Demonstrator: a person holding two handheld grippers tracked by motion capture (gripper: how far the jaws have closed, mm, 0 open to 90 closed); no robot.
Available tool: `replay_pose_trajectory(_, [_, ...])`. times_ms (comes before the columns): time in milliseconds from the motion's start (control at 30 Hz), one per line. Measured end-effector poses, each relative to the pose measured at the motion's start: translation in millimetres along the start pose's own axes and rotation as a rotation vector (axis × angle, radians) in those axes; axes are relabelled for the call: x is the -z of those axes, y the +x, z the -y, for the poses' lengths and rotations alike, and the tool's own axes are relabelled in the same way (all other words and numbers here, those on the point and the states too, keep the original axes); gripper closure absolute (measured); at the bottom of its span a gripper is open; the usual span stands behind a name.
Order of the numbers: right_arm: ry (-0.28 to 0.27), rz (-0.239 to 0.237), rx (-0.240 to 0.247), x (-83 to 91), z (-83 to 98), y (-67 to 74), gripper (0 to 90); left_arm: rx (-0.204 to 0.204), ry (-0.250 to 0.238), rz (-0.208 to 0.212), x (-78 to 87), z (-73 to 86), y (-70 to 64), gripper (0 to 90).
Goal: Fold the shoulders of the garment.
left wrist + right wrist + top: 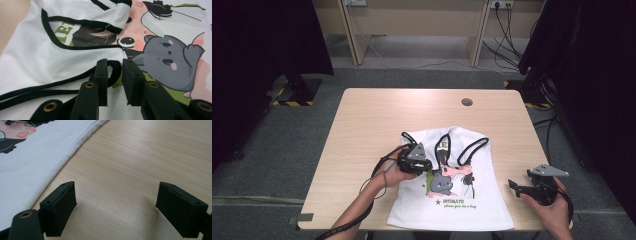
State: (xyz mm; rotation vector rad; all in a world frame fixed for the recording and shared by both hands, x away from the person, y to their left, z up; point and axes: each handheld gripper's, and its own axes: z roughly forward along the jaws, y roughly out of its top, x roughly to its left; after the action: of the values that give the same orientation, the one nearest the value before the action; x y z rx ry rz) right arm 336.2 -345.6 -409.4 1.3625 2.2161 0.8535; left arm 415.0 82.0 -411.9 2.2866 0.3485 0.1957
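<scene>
**Tank top near the table's front edge**

On the wooden table [377,112], a white tank top [477,200] lies toward the front edge. The left gripper [114,65], jaws narrow, straddles its black strap trim [113,70]. The right gripper [116,207] gapes wide over bare wood beside the shirt's right hem.

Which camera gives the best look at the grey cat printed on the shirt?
The left gripper view: the grey cat is close, with face and ears sharp. The high view shows it small on the white shirt. The right gripper view catches just the shirt's edge.
</scene>
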Motion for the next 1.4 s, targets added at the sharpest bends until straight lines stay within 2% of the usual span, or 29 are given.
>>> replay_pose_trajectory(67, [-0.018,0.009,0.017,0.4,-1.4,1.2,16.3,0.0,-0.007,-0.008,2.2,-1.9,-0.2,69.1])
replay_pose_trajectory(167, [-0.028,0.008,0.074,1.4,-12.8,10.2,17.4,-0.007,0.0,-0.012,3.7,-6.4,0.7,66.6])
replay_pose_trajectory(233, [-0.038,-0.028,0.105,-0.4,-24.7,18.8,19.0,-0.011,0.01,-0.017,2.5,-9.1,1.6,64.9])
replay_pose_trajectory(333, [-0.042,-0.089,0.18,-8.5,-44.2,37.2,25.0,-0.012,0.025,-0.016,0.0,-10.7,2.7,62.5])
replay_pose_trajectory(500, [-0.045,-0.205,0.312,-31.8,-75.0,71.9,43.5,-0.007,0.023,-0.016,-0.7,-9.3,0.4,60.9])
replay_pose_trajectory(600, [-0.042,-0.25,0.378,-46.4,-89.4,90.3,51.6,-0.011,0.026,-0.015,-0.3,-8.7,-2.4,59.1])
replay_pose_trajectory(733, [-0.03,-0.282,0.439,-61.8,-102.3,108.2,58.8,-0.029,0.036,-0.022,-0.1,-8.2,-5.4,58.2])
replay_pose_trajectory(867, [0.021,-0.296,0.498,-77.1,-106.6,119.8,64.7,-0.035,0.043,-0.035,-2.1,-8.0,-6.5,57.6])
replay_pose_trajectory(967, [0.051,-0.29,0.521,-83.8,-105.9,124.8,70.9,-0.041,0.056,-0.045,-5.7,-7.3,-7.1,57.4])
replay_pose_trajectory(1067, [0.066,-0.304,0.521,-86.0,-105.4,126.4,77.2,-0.043,0.062,-0.052,-8.9,-6.7,-7.1,57.9])
replay_pose_trajectory(1267, [0.083,-0.318,0.516,-83.6,-103.6,125.1,80.6,-0.057,0.084,-0.052,-13.3,-7.9,-9.0,60.2])
replay_pose_trajectory(1400, [0.083,-0.327,0.502,-76.2,-101.3,118.2,80.9,-0.047,0.085,-0.051,-12.5,-5.5,-8.1,60.8])
